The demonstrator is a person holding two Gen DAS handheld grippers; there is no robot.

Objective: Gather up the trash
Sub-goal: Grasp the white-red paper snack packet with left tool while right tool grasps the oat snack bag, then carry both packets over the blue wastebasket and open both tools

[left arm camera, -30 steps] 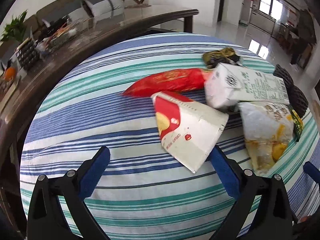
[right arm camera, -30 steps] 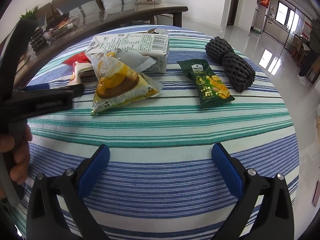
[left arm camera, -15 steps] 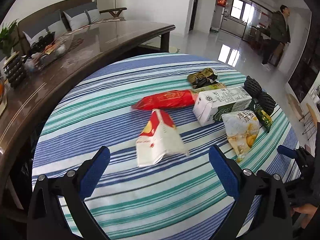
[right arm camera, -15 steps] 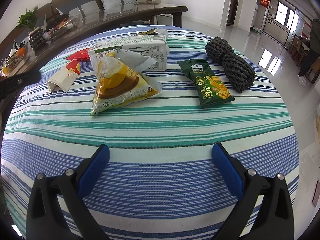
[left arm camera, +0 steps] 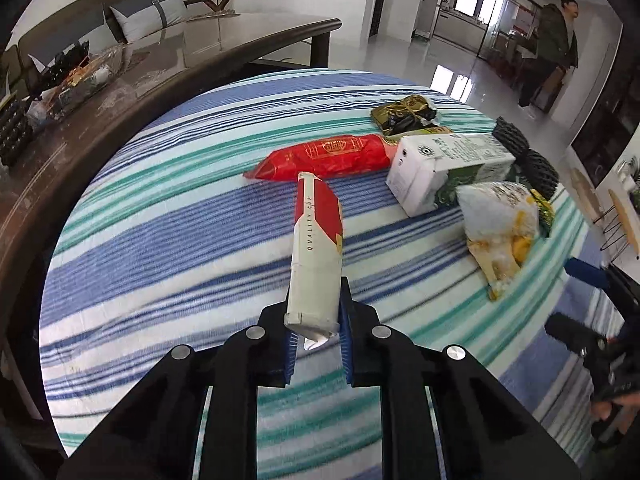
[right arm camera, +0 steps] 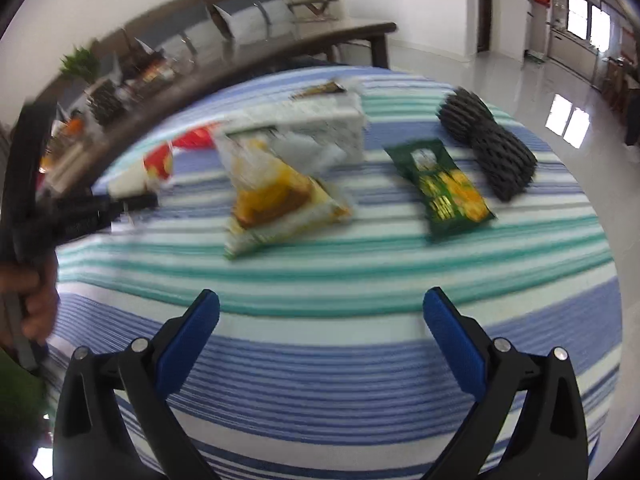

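Both differ: left gripper (left arm camera: 316,338) pinches flattened, seemingly empty paper cup (left arm camera: 316,248); right gripper (right arm camera: 320,320) spread.

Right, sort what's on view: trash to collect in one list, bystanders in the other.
Trash to collect:
flattened paper cup, clamped in the left gripper, whose jaws have just closed on it
red wrapper
milk carton
yellow snack bag
green snack bag
gold wrapper
black foam netting

Just lying about:
striped tablecloth
wooden table
sofa cushions
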